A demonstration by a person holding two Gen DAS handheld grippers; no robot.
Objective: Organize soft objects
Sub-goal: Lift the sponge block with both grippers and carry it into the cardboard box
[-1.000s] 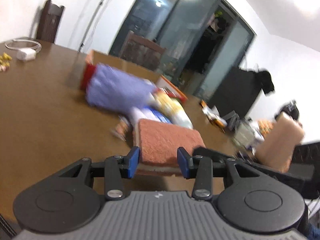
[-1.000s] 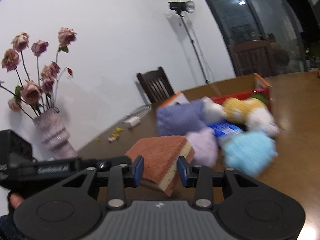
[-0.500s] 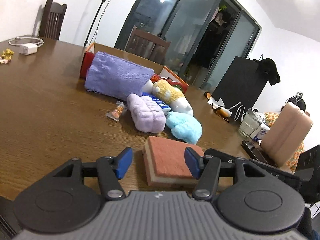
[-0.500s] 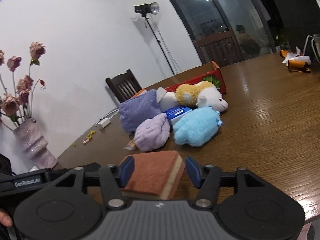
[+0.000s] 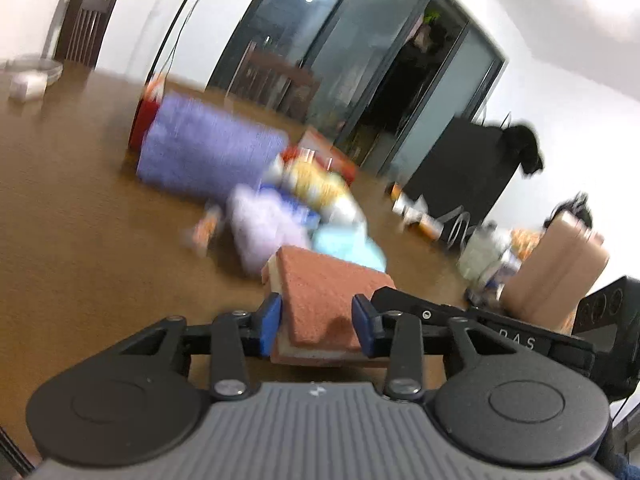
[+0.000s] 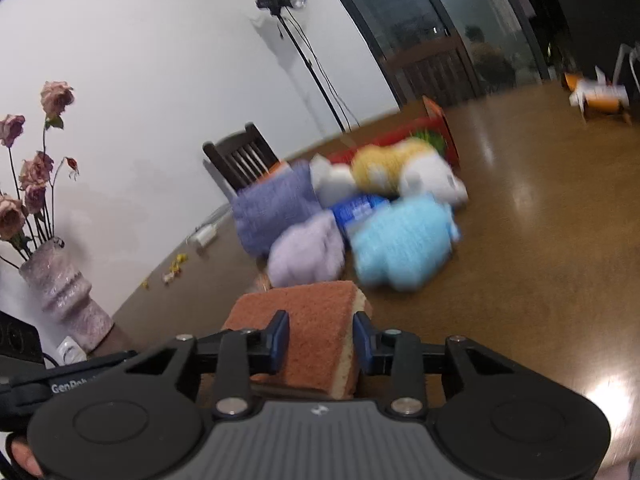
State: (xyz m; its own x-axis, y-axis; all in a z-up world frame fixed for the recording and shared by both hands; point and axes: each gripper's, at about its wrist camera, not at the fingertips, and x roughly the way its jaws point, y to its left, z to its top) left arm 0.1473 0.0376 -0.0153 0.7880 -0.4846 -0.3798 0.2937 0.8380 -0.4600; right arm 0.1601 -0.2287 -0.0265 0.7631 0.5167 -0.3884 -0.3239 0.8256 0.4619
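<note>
Rust-red on top and pale yellow beneath, the sponge (image 5: 320, 300) sits low in the centre of both views, clamped from two sides: the left gripper (image 5: 318, 326) and the right gripper (image 6: 316, 338) each press their blue pads into it. Half a second earlier both sets of jaws stood wider with the sponge lying loose between them on the table (image 5: 80, 240); they have just been closing, and the sponge now tilts, its near end lifted. Both views have gone blurry compared with that earlier frame. Beyond the sponge lies the pile of soft things: purple towel (image 5: 208, 152), lilac plush (image 6: 306, 254), light blue plush (image 6: 402, 242), yellow and white toy (image 6: 400, 168). Only the right wrist view shows the vase of dried roses (image 6: 64, 292) at left and a fingertip at the lower left corner. Only the left wrist view shows the tan container (image 5: 556, 268) at right.
</note>
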